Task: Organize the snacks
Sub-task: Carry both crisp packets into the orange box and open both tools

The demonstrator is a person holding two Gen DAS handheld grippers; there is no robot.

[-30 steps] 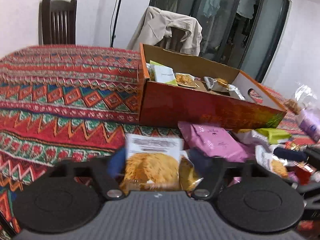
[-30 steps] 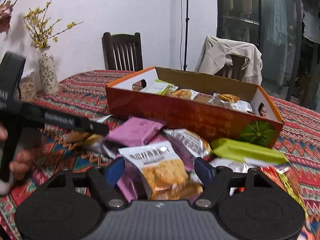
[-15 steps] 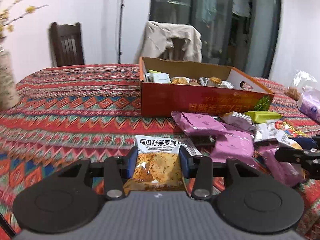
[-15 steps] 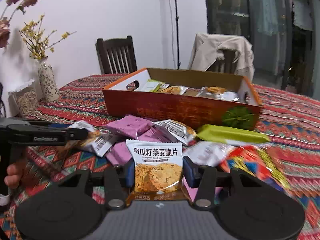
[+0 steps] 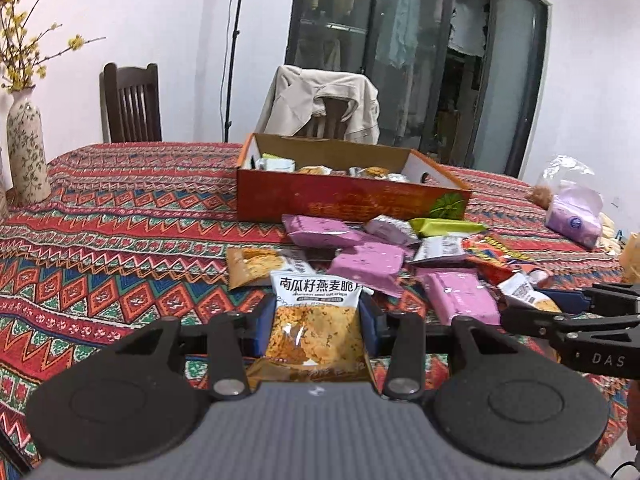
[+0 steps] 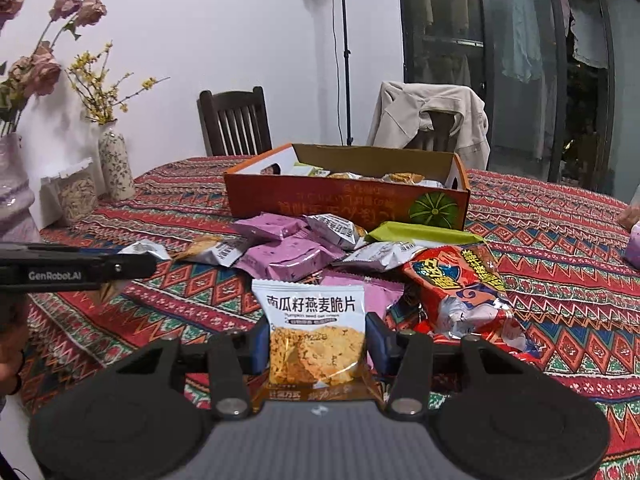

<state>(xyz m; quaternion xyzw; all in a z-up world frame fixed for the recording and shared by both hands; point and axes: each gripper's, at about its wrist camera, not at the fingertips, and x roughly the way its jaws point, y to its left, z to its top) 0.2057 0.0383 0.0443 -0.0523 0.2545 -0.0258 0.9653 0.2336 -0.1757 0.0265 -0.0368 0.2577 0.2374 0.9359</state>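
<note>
The left gripper [image 5: 316,326] was pressed against both sides of a white-topped oat crisp packet [image 5: 316,320], holding it upright above the patterned tablecloth [image 5: 120,248], and the right gripper [image 6: 316,338] pinched a second oat crisp packet [image 6: 316,340] of the same print in the same way, its blue fingers [image 6: 258,342] flat against the packet's edges. Beyond both grippers lay a loose pile of snacks on the cloth: purple packets [image 6: 288,258], silver packets [image 6: 336,230], a long green packet [image 6: 424,234] just in front of the box, and a red foil bag [image 6: 460,292] lying to the right of the right gripper's packet. In the left wrist view an orange-fronted packet [image 5: 252,266] lay flat at the near left edge of the pile. The orange cardboard box [image 6: 344,200] stood behind the pile, open at the top, with several packets already inside it, though they were too small to tell apart. A floral vase [image 5: 26,148] with yellow sprigs stood near the table's left edge, a dark wooden chair [image 6: 236,120] behind the table, and a second chair draped with a beige jacket [image 5: 324,100] behind the box. A pale purple pack [image 5: 574,216] rested well apart to the right
</note>
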